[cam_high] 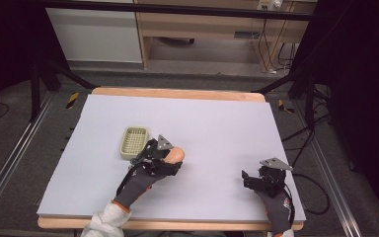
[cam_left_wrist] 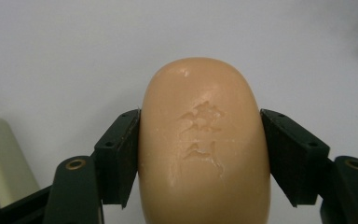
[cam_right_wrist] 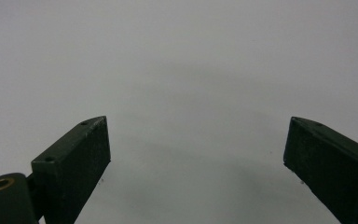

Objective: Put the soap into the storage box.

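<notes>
left gripper around half-hidden soap bar

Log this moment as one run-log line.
left gripper: shut on peach oval soap bar | right gripper: open | pale green slotted soap dish: beside left gripper

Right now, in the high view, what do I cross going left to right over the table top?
Soap dish → left gripper shut on the soap bar → bare table surface → right gripper, jaws open.
</notes>
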A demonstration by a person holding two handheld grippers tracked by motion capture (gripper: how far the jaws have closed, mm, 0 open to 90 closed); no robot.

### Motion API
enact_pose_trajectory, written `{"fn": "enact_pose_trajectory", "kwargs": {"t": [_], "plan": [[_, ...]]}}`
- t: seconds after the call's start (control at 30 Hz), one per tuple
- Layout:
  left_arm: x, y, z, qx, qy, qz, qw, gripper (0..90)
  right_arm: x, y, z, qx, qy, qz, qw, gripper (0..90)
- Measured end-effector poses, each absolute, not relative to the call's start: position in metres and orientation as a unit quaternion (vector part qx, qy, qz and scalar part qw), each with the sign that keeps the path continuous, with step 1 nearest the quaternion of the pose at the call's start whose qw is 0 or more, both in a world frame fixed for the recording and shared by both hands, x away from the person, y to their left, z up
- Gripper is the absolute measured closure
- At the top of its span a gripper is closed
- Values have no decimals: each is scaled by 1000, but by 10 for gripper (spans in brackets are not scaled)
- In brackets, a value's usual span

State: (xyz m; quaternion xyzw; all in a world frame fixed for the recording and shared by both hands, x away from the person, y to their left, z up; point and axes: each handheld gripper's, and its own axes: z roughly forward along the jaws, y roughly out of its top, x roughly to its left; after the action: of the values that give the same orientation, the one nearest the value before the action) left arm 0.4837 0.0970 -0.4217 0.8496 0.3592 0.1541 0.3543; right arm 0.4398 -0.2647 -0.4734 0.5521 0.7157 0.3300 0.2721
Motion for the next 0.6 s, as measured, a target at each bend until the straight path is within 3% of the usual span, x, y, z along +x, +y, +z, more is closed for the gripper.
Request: {"fn": "enact_pose_trajectory", "kwargs": {"t": [0.6], "plan": [[484, 135, -418, 827, 392, 171, 363, 315, 440, -265, -473, 549, 719, 329, 273, 75]]}}
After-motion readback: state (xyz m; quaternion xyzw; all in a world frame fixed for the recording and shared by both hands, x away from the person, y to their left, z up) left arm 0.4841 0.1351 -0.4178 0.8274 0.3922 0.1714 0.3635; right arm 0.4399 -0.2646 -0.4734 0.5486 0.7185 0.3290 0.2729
